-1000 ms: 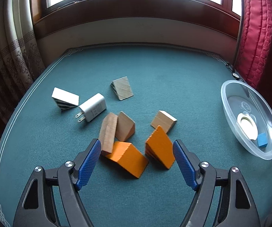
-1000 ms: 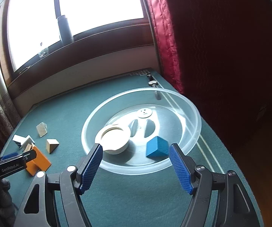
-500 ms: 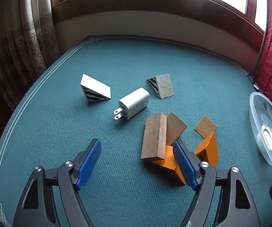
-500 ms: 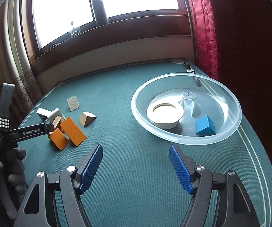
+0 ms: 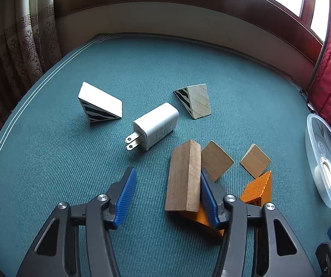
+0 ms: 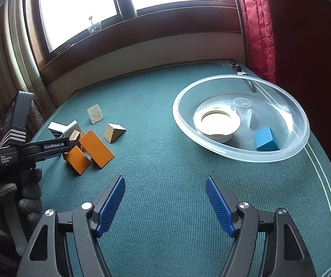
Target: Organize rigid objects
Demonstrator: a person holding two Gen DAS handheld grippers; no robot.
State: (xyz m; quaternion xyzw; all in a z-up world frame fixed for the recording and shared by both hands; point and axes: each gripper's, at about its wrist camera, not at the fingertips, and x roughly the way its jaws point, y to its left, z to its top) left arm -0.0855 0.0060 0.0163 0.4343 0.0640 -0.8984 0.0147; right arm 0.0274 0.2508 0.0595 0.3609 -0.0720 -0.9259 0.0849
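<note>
Closing around a long wooden block (image 5: 185,176) at 5 o'clock of the white charger (image 5: 155,125) on the green table (image 5: 50,161), the left gripper (image 5: 165,196) is meeting stiff, light wood along its flat sides (only one pad touching), while the right gripper (image 6: 165,202) is hanging apart, empty.

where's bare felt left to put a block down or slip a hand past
Bare felt lies between the clear bowl and the orange wedges, ahead of the right gripper. Crowded: the charger, long wooden block and wedges huddle by the closing left gripper.
</note>
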